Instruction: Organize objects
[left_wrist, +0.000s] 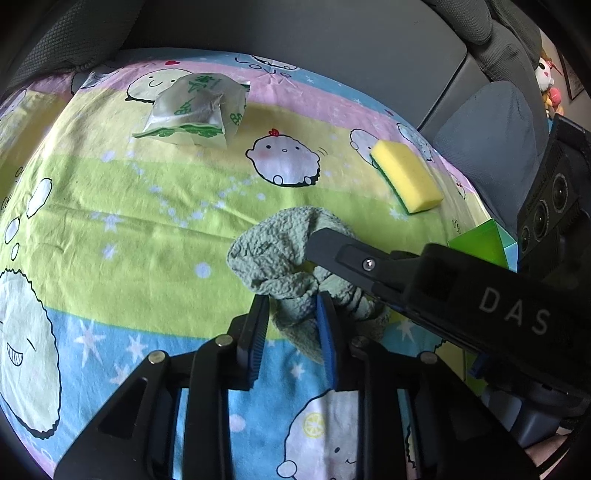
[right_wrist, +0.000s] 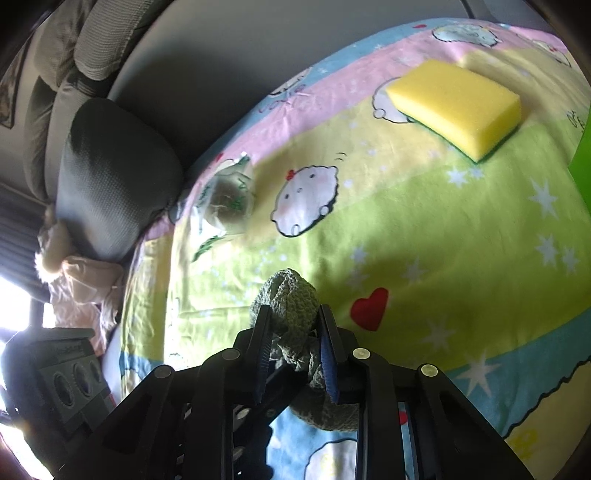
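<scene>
A crumpled grey-green cloth (left_wrist: 273, 254) lies bunched on the cartoon-print sheet (left_wrist: 129, 206). My left gripper (left_wrist: 293, 306) is closed on its near part. My right gripper (left_wrist: 314, 254) comes in from the right and grips the same cloth; in the right wrist view the cloth (right_wrist: 291, 295) sits squeezed between the right gripper's (right_wrist: 293, 317) fingers. A yellow sponge with a green underside (left_wrist: 406, 176) lies at the right, also in the right wrist view (right_wrist: 458, 107). A clear plastic packet with green print (left_wrist: 195, 109) lies at the far side, also in the right wrist view (right_wrist: 225, 206).
A green box (left_wrist: 480, 243) stands at the sheet's right edge behind the right gripper. Grey cushions (right_wrist: 114, 177) and a grey backrest (left_wrist: 332, 40) border the far side. A soft toy (left_wrist: 546, 79) sits at far right.
</scene>
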